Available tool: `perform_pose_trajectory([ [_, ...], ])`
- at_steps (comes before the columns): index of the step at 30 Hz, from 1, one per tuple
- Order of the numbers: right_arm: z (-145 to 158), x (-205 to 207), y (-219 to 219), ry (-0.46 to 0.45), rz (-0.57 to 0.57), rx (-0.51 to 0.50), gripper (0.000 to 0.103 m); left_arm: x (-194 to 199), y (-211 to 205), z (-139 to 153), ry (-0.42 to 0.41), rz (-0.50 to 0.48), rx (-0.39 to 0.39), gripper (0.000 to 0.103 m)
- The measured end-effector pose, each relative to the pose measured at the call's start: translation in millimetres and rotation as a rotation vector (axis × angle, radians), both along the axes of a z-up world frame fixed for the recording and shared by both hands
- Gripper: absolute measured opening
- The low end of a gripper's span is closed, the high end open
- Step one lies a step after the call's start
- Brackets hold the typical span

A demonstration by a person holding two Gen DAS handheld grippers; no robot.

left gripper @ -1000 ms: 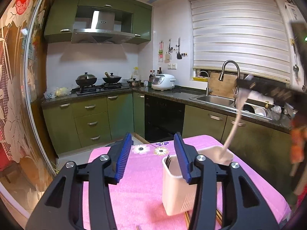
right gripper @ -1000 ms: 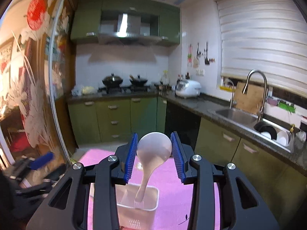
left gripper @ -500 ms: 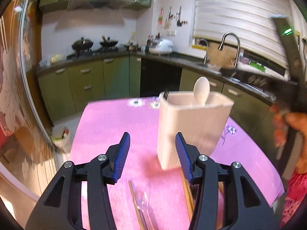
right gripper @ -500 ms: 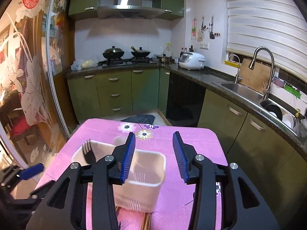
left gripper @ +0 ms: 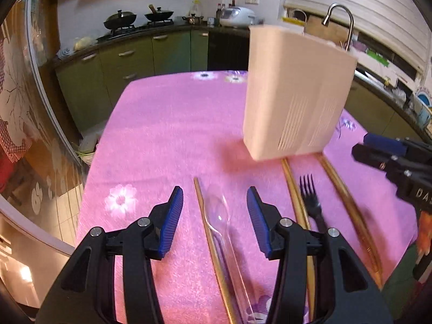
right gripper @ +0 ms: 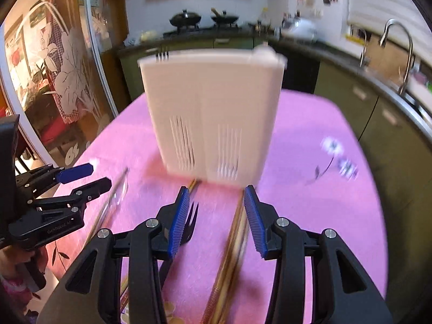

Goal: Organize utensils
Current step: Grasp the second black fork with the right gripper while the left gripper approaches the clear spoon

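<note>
A white utensil holder (left gripper: 297, 94) (right gripper: 213, 108) stands on the pink tablecloth (left gripper: 162, 135). Black fork tines (right gripper: 162, 54) and a white spoon tip (right gripper: 266, 51) poke above its rim. My left gripper (left gripper: 214, 202) is open, low over a clear plastic spoon (left gripper: 218, 210) and a wooden chopstick (left gripper: 201, 202) that lie between its fingers' lines. My right gripper (right gripper: 216, 197) is open too, above a pair of chopsticks (right gripper: 237, 229), with a loose black fork (right gripper: 189, 224) (left gripper: 310, 197) beside its left finger. Neither gripper's pads touch anything.
More chopsticks (left gripper: 340, 189) lie in front of the holder. Each gripper shows in the other's view: right gripper (left gripper: 378, 151), left gripper (right gripper: 78, 178). Green cabinets (left gripper: 135, 62) and a sink tap (right gripper: 399, 43) ring the table; the cloth's left edge (left gripper: 91, 175) drops to the floor.
The right gripper let the white spoon go into the holder. Both grippers then sank and tipped down toward the utensils lying in front of the holder.
</note>
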State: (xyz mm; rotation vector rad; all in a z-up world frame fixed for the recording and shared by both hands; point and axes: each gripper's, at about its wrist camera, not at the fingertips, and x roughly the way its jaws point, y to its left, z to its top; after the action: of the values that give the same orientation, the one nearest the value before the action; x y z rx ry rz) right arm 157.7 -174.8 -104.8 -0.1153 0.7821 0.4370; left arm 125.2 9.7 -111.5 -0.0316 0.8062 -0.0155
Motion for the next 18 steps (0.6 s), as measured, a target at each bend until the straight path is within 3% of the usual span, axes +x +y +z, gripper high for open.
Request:
perform_pose_trajectory([
  [4, -15, -2, 2, 0.029, 0.003, 0.006, 0.043, 7, -3, -8, 0.005, -0.008, 0.022, 0.047],
  [14, -12, 2, 8, 0.033, 0.01, 0.007, 0.043, 31, -2, -25, 0.04, -0.027, 0.022, 0.047],
  [15, -13, 3, 8, 0.037, 0.008, 0.005, 0.043, 30, -3, -26, 0.041, -0.028, 0.022, 0.044],
  [18, -19, 8, 7, 0.066, -0.001, 0.001, 0.043, 33, -5, -28, 0.054, -0.051, 0.023, 0.018],
])
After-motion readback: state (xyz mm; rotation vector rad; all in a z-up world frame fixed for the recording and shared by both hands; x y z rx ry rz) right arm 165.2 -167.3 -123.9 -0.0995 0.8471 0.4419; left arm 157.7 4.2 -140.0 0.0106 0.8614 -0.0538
